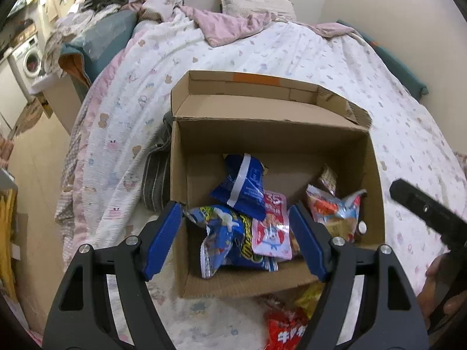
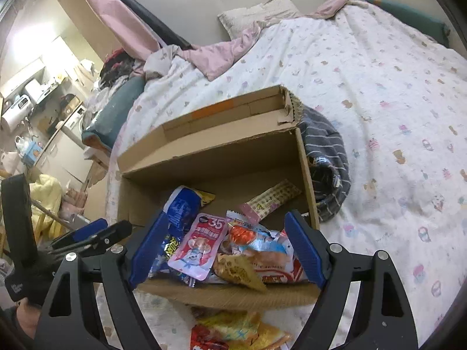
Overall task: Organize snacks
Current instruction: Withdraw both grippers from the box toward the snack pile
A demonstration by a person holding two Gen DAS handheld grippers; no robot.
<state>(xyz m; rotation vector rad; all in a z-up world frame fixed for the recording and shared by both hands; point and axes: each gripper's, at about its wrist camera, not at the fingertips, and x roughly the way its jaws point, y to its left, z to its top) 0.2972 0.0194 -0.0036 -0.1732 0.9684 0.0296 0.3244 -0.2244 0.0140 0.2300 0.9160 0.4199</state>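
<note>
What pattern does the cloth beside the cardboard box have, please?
Dark grey cloth with thin pale stripes; right wrist view.

Snack packets (image 1: 248,227) piled in open cardboard box (image 1: 376,175)

Left gripper (image 1: 236,242) jaws spread wide, right gripper (image 2: 227,250) jaws likewise, both empty

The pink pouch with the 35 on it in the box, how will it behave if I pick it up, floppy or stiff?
The pink pouch looks like thin glossy film, so probably floppy, sagging from wherever it's pinched. It looks flat, so likely light. The shiny surface may be slippery between the pads. It rests loosely atop other snack bags in the cardboard box, so it should lift freely.
</note>
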